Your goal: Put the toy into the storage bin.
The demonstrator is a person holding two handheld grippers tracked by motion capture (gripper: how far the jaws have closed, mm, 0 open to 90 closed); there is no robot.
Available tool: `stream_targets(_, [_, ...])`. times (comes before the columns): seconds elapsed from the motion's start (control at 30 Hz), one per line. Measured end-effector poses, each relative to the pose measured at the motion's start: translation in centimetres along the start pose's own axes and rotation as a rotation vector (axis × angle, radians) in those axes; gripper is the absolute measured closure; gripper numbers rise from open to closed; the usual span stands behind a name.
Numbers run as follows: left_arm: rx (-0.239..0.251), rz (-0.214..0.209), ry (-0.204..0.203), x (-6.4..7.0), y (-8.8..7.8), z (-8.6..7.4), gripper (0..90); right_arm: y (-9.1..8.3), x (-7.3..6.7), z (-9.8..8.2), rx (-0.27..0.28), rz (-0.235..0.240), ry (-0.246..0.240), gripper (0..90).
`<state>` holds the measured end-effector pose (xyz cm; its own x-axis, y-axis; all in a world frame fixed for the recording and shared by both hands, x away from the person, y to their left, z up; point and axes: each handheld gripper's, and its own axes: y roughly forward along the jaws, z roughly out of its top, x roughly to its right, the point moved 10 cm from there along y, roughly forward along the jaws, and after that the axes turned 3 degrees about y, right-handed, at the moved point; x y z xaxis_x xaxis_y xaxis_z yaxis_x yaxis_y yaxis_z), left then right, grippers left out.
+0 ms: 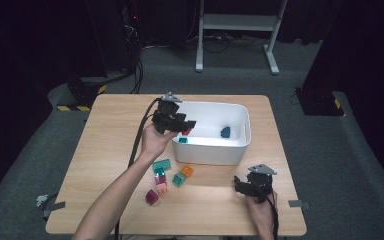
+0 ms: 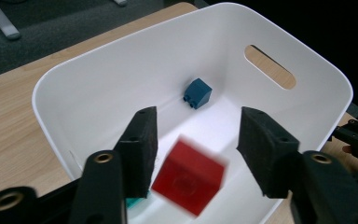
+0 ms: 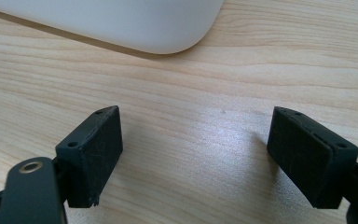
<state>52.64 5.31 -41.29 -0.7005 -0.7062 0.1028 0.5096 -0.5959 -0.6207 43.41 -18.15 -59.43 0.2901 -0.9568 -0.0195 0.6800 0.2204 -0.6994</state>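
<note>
Several loose blocks [image 1: 167, 177] lie near the front edge of the desk [image 1: 105, 150], left of its middle, just in front of the white bin [image 1: 240, 131] and touching or nearly touching one another. That cluster is what the coming move turns on: it sits nearer the person than the bin does, roughly between the two hands, and the left forearm passes right beside it. The right tongs [image 1: 252, 187] rest low towards the front right corner of the desk, jaws spread wide over bare wood with nothing between them, pointing at the bin's near corner [image 3: 158, 32]. The blocks lie to their left, a short way off.

Farther back, the left tongs [image 1: 177, 122] hang over the bin's left rim. Their jaws stand apart, and a red block [image 2: 189, 179], blurred, hangs between them clear of both pads, so it looks let go and dropping into the bin. Deeper in the bin, a dark blue block [image 2: 197, 92] lies against the far wall, and a teal block [image 1: 182, 140] sits near the left wall. By my reading, the left hand must swing back towards the person for the next block.
</note>
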Motion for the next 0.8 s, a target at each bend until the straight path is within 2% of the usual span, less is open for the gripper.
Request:
stream_targets(0.3, [0.024, 0.015, -0.001, -0.2, -1.0, -0.1, 34.7, 0.0, 0.0, 0.0, 0.000, 0.000, 0.000, 17.8])
stream_targets(0.8, [0.057, 0.015, 0.013, -0.1, -3.5, -0.7, 32.6, 0.0, 0.0, 0.0, 0.000, 0.000, 0.000, 17.8])
